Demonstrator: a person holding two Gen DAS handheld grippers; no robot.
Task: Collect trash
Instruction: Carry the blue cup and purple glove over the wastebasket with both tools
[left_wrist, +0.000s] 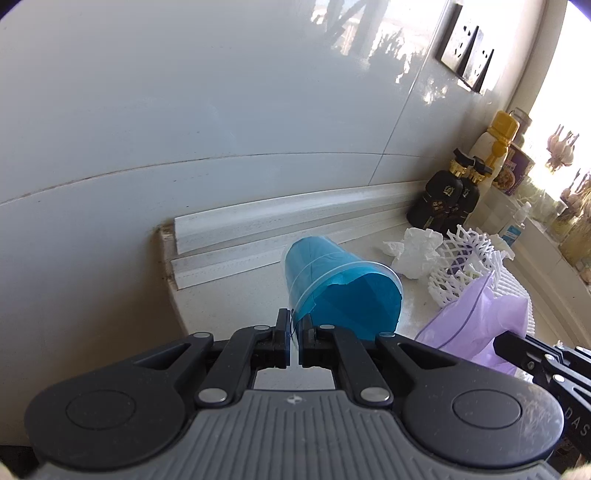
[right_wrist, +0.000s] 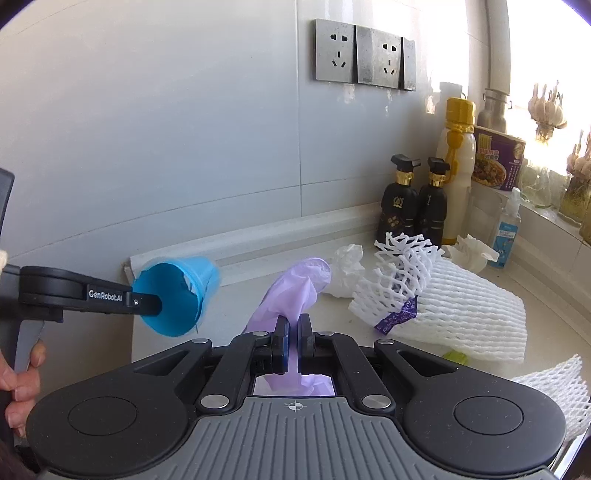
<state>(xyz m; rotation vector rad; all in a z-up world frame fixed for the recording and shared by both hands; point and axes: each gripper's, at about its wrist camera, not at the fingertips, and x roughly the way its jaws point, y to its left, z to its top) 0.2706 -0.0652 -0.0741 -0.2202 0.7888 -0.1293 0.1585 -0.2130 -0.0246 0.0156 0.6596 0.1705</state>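
Note:
My left gripper (left_wrist: 294, 325) is shut on the rim of a clear plastic cup lined with blue (left_wrist: 340, 286), held on its side above the counter's left end. The same cup shows in the right wrist view (right_wrist: 173, 295), its mouth facing me, with the left gripper's finger (right_wrist: 146, 298) on the rim. My right gripper (right_wrist: 293, 330) is shut on a crumpled purple plastic bag (right_wrist: 295, 291), which stands up between the pads. The bag also shows in the left wrist view (left_wrist: 476, 321), right of the cup.
White foam fruit nets (right_wrist: 443, 295) and crumpled white tissues (right_wrist: 345, 271) lie on the pale counter (right_wrist: 229, 317). Two dark bottles (right_wrist: 410, 206), a yellow-capped bottle (right_wrist: 456, 166), a purple box and a sanitizer bottle (right_wrist: 506, 229) stand at the back right. Wall sockets (right_wrist: 365, 55) sit above.

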